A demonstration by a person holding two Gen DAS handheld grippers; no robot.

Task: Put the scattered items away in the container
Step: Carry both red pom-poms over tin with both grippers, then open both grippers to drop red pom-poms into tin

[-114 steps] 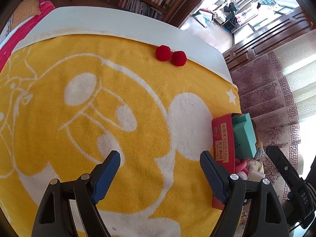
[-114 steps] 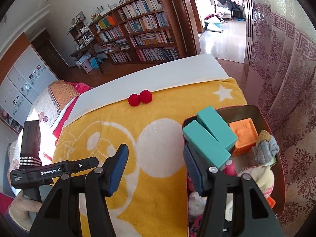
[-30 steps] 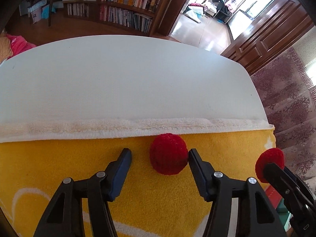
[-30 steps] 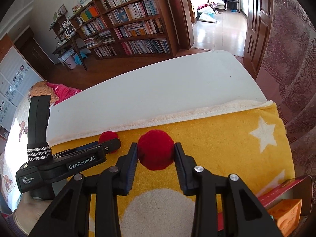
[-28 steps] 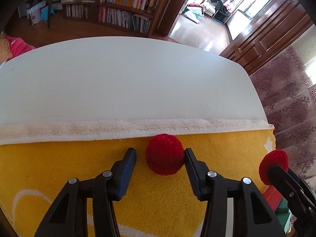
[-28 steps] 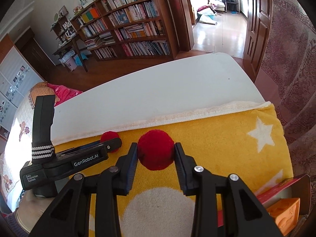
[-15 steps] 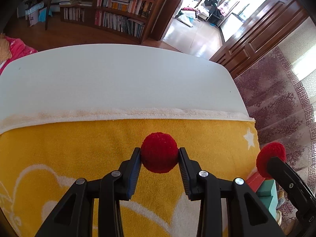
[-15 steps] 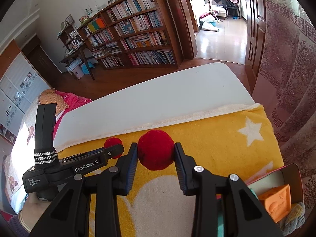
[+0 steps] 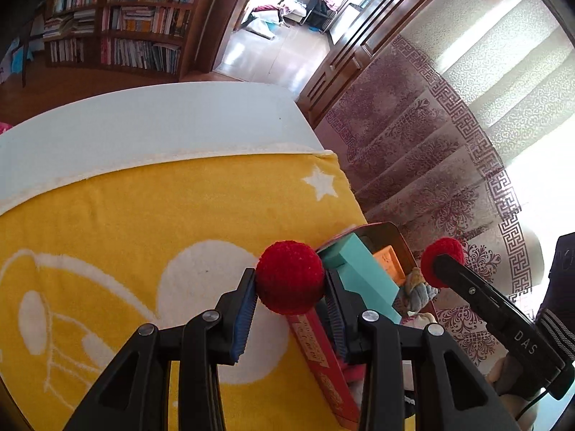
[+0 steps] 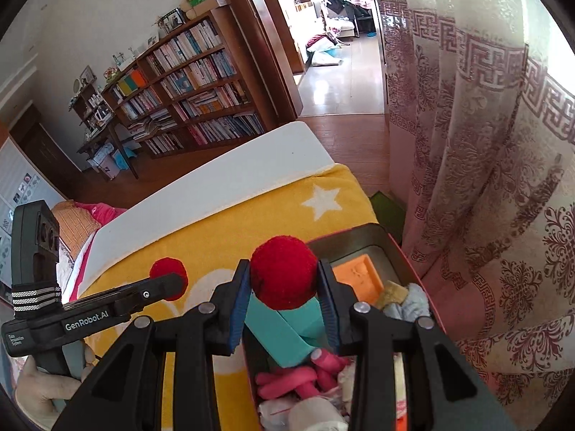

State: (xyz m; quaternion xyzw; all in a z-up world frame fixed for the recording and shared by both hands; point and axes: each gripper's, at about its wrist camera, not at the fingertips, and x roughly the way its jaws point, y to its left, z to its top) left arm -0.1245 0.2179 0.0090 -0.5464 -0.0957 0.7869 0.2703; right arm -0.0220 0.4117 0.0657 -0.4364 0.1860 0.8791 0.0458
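Pompom clamped between left fingers

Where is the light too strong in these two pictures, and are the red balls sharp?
Left wrist view: the window behind the curtain is blown out white; the ball is sharp. Right wrist view: glare at the top right edge, the bookshelf bent by the lens; its ball is sharp.

Two fuzzy red pompoms were held aloft: one beside the full red container, the other above it.
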